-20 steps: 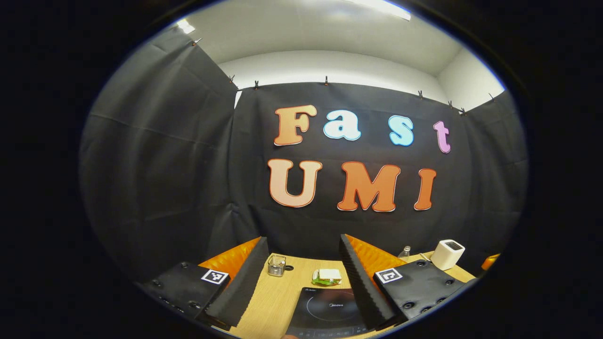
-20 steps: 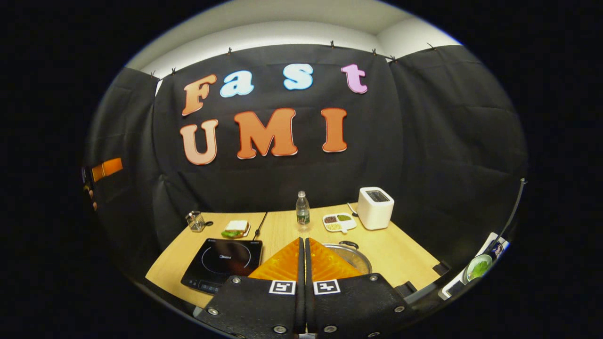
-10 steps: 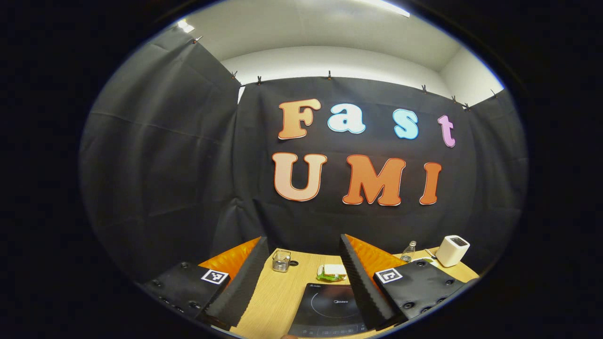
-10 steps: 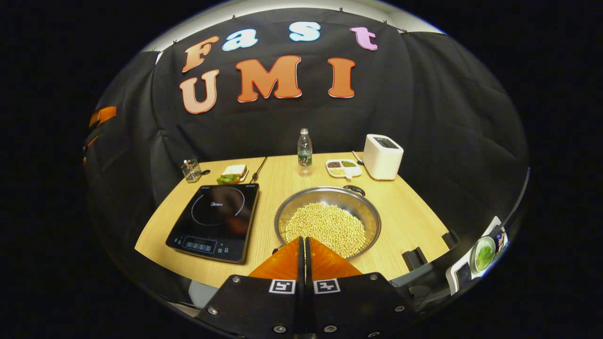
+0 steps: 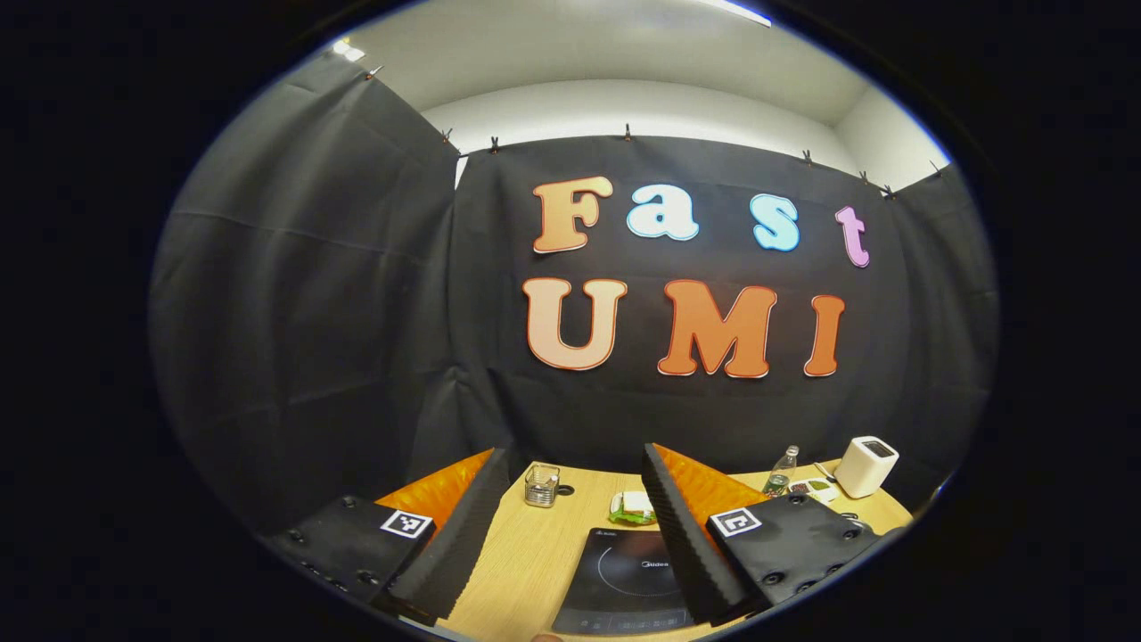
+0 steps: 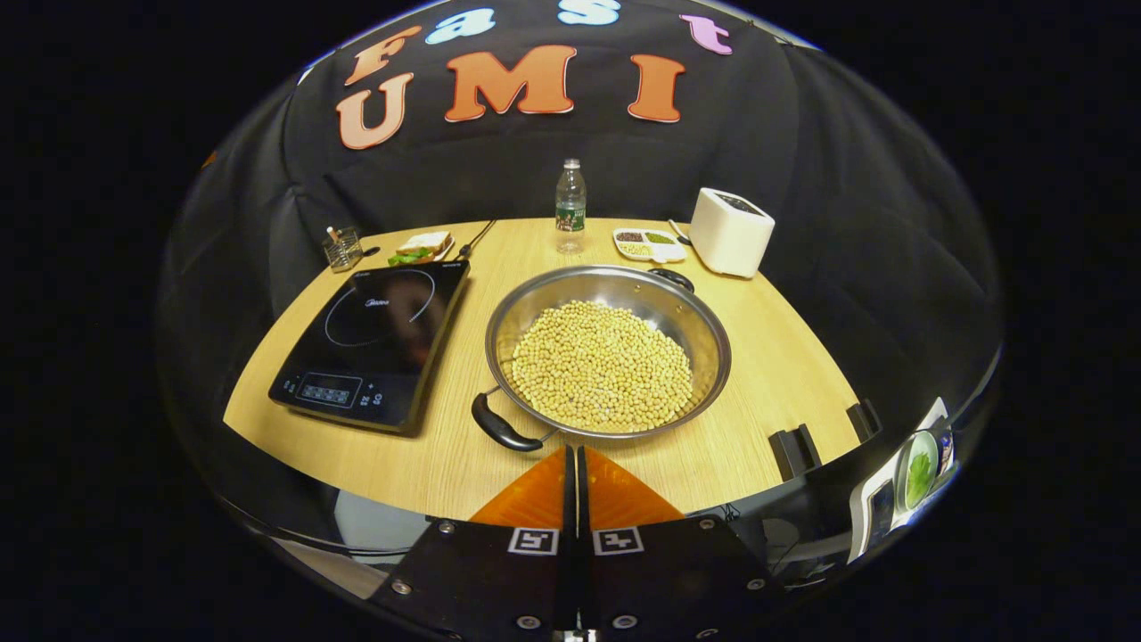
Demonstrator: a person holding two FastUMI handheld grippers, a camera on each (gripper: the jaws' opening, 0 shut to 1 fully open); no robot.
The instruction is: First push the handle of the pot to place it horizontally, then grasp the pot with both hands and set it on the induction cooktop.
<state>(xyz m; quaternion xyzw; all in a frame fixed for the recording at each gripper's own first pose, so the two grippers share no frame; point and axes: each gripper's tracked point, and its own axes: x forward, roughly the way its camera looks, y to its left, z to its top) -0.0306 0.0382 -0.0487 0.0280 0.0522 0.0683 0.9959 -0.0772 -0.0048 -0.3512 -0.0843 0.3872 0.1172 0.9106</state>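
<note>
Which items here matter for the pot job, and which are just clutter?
Job: pot, its near handle, cooktop, right gripper, left gripper.
Clutter: water bottle, toaster, sandwich, snack tray, glass jar.

- Steel-grey pot [image 6: 704, 343] with black handles [image 6: 501, 430], filled with pale yellow soybeans [image 6: 602, 366]
- Glossy black induction cooktop [image 6: 374, 343]
- White toaster [image 6: 731, 232]
- Light wood-grain table [image 6: 784, 374]

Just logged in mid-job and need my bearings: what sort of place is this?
Likely a mock kitchen in a cloth-walled booth: a wooden table holds a cooktop, a pot of beans and a toaster.
</note>
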